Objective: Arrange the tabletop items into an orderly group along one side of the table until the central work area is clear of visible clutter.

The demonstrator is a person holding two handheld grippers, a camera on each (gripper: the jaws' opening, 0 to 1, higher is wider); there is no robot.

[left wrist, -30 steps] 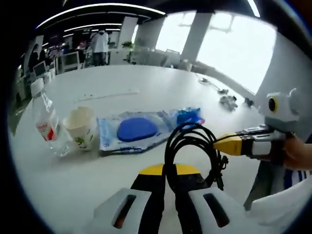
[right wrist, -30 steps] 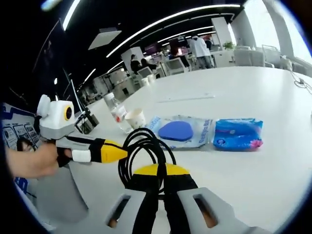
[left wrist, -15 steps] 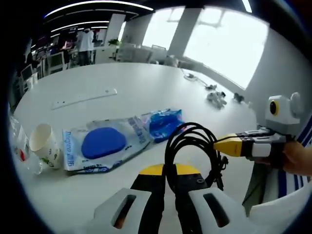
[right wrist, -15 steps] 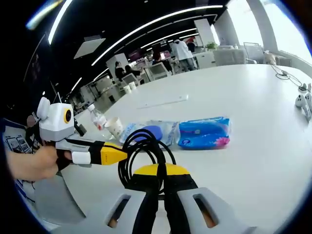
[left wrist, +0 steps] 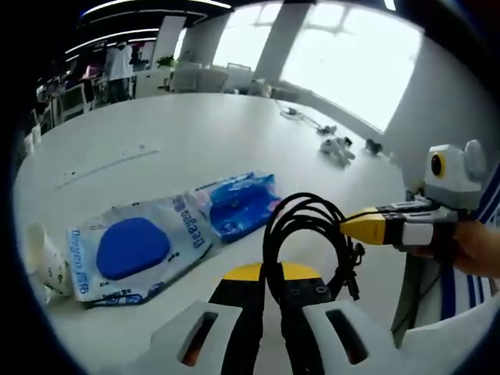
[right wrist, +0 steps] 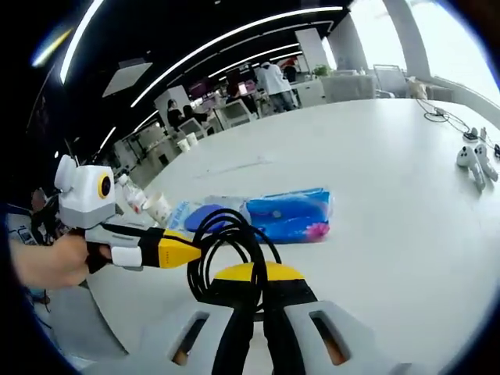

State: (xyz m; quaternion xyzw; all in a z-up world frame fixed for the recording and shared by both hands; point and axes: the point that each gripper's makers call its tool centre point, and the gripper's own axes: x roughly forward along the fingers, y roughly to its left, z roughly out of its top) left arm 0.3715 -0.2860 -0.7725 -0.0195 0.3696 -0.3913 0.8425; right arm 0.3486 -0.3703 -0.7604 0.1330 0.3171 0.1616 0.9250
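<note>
Cable coil (left wrist: 305, 234) sitting clamped in left gripper (left wrist: 269, 293), right gripper (left wrist: 367, 226) pinching it from the right, clear pouch with blue pad (left wrist: 129, 250) and blue packet (left wrist: 238, 205) lying on bench (left wrist: 195, 133), paper cup (left wrist: 43, 262) at left | right gripper view: right gripper (right wrist: 258, 297) biting cable coil (right wrist: 226, 250), left gripper (right wrist: 176, 251) gripping it too, blue packet (right wrist: 293, 217) lying beyond.

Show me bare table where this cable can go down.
Bare table lies beyond the blue packet, up to the white gadget near the far edge. Crowded: the packet, pouch and cup sit together.
</note>
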